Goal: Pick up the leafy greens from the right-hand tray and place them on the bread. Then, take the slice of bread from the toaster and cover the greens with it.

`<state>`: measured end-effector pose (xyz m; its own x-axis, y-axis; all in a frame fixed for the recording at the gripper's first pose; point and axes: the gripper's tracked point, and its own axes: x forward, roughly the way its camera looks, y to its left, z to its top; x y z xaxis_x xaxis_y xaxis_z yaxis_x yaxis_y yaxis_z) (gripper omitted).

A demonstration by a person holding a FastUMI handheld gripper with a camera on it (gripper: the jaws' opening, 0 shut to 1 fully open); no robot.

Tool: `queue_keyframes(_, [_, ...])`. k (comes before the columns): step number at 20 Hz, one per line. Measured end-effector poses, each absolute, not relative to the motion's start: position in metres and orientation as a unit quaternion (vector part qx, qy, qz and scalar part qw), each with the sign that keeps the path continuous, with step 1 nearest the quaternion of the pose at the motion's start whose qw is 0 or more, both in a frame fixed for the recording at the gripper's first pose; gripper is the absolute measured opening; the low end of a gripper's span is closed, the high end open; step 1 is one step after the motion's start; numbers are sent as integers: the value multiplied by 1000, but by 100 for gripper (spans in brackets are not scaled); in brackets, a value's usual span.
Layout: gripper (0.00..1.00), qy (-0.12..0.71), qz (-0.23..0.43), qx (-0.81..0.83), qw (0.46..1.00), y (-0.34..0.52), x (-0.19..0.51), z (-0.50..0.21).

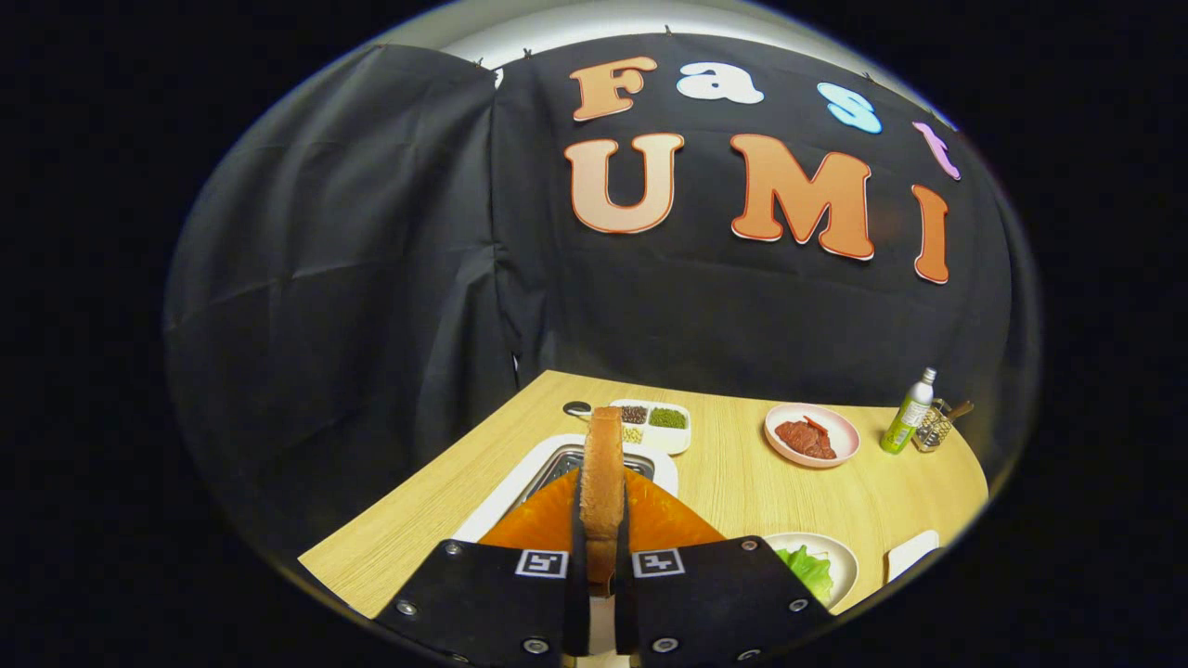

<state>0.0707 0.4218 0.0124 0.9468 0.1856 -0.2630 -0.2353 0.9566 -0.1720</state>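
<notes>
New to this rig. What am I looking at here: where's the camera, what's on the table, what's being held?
This is a handheld two-finger claw carried by a person, not a robot arm. The fisheye camera rides on the claw and looks forward along its fingers, seen nearest the lens. Both fingers are pressed on an upright brown slice of toasted bread, lifted above a white toaster with a metal slot. On the light wooden table: a white divided tray of seeds and spices, a pink plate with red meat slices, a green bottle with a white cap, and beside the fingers a white plate holding green leafy lettuce. I can't tell whether bread lies beneath the lettuce.
</notes>
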Motion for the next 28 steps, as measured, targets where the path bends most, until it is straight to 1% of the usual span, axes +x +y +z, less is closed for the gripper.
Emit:
queue_keyframes(7, [11,102,119,-66,985,411,59,49])
queue_keyframes(12, [11,95,118,-69,986,388,51,57])
queue_keyframes(16, [11,100,105,-74,987,355,50,44])
queue_keyframes(22, [11,141,99,-65,983,306,50,-5])
queue_keyframes(28, [11,167,93,-49,980,275,56,-38])
